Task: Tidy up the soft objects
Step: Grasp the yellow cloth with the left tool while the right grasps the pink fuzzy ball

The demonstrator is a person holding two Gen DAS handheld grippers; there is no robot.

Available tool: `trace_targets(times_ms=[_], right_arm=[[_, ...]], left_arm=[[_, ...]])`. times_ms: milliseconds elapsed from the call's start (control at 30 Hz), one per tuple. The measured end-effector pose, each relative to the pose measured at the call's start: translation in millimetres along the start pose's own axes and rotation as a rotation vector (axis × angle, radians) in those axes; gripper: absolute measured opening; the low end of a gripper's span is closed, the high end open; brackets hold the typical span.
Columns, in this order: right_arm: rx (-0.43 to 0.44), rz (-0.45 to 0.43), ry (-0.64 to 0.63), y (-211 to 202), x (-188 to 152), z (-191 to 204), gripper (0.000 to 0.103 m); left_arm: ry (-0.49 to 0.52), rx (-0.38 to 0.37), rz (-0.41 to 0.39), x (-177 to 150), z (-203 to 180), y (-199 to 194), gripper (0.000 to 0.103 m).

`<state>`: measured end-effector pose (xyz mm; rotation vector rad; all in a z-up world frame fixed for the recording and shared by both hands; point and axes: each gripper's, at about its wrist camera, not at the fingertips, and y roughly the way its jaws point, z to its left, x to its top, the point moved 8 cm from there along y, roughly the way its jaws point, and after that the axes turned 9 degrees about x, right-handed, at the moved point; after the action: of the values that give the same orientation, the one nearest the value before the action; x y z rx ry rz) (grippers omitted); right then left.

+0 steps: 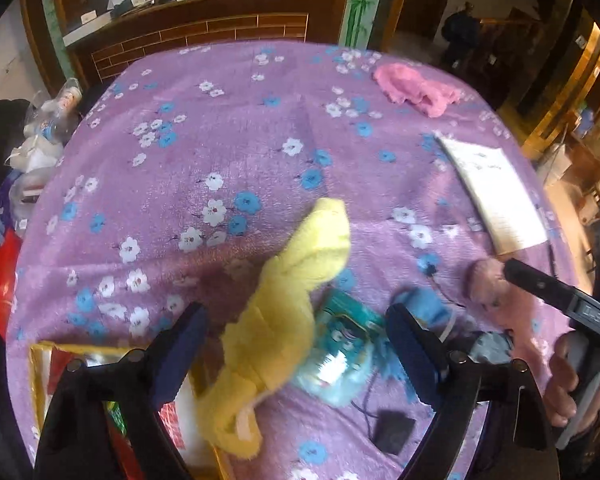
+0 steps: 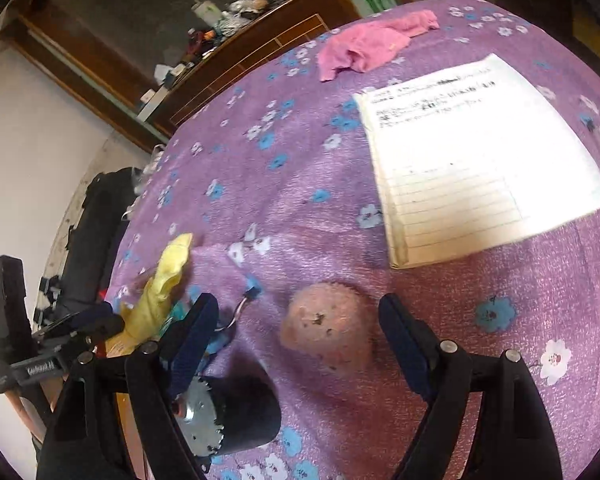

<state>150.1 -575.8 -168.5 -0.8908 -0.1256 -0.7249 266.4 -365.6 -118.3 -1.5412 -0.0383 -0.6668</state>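
Note:
A long yellow plush cloth (image 1: pixel 288 308) lies limp between the fingers of my left gripper (image 1: pixel 296 340), which is open; neither pad presses on it. Its lower end hangs over a yellow-rimmed box (image 1: pixel 38 364) at the table's near edge. Beside the cloth lies a teal and blue fuzzy toy (image 1: pixel 340 356). A pink fuzzy ball (image 2: pixel 328 328) rests on the purple flowered tablecloth (image 2: pixel 300 184) between the pads of my right gripper (image 2: pixel 300 340), which is open with a gap on each side. The same pink ball (image 1: pixel 488 284) shows in the left wrist view. A pink cloth (image 2: pixel 364 48) lies crumpled at the far side.
A lined paper sheet (image 2: pixel 476 160) lies right of centre. A black motor (image 2: pixel 236 412) with wires sits by the right gripper's left finger, and a small black block (image 1: pixel 394 432) on a cord lies near the teal toy. A cluttered wooden counter (image 1: pixel 204 12) stands behind the table; bags pile at its left.

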Motion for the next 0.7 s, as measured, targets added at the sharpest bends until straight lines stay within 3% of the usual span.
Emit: trace_targets(times_ms=[100, 167, 233, 300, 367, 467, 533, 700], right_arm=[[-0.012, 0.000, 0.004, -0.4, -0.7, -0.2, 0.081], [-0.013, 0.004, 0.010, 1.6, -1.1, -1.1, 0.077], [-0.031, 0.014, 0.012, 5.9, -2.6, -3.6, 0.073], [-0.041, 0.030, 0.017, 11.1, -5.2, -5.1, 0.064], [-0.062, 0.030, 0.008, 13.6, -7.6, -3.7, 0.046], [-0.116, 0.026, -0.035, 13.6, -9.2, -0.9, 0.028], [-0.099, 0.027, -0.035, 12.3, -9.7, 2.2, 0.023], [-0.066, -0.026, -0.092, 2.3, -8.0, 20.2, 0.019]], left_arm=[[0.002, 0.011, 0.054, -1.2, 0.7, 18.5, 0.092], [0.020, 0.034, 0.084, -5.3, -1.4, 28.4, 0.085], [0.039, 0.067, 0.116, -10.5, -2.3, 35.2, 0.063], [0.042, 0.110, 0.127, -13.1, -0.7, 38.8, 0.049], [0.042, 0.115, 0.126, -16.6, -1.4, 36.5, 0.047], [0.055, 0.127, 0.093, -19.7, -3.0, 25.6, 0.046], [0.038, 0.153, 0.053, -22.4, -0.7, 13.4, 0.046], [0.009, 0.169, -0.032, -32.9, -4.2, -22.1, 0.046]])
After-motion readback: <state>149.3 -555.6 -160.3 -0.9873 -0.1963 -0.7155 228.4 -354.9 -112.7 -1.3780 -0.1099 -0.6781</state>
